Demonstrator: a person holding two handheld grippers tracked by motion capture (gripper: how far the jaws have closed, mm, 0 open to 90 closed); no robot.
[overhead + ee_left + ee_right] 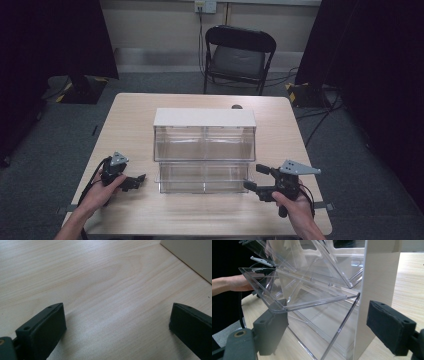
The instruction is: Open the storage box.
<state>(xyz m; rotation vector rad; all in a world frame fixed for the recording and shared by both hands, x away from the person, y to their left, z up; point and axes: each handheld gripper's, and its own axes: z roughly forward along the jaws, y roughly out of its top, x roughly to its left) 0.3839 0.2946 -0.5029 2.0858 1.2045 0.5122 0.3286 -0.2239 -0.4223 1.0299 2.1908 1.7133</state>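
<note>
Centrally on the table (130,107), a clear acrylic bin (204,150) is seen — rigid, slick, likely light; best gripped at a flap edge. Left gripper (134,181) and right gripper (254,177) are held wide open, empty.

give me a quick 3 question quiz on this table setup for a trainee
1. True or false: the left gripper is shut on the clear plastic bin organiser.
2. What stands behind the table? A folding chair, B ladder, C trolley.
3. Fill in: the right gripper has its jaws ____.

Key: 1 false, both jaws stand apart over bare wood. 2 A, the black folding chair. 3 open.
</note>
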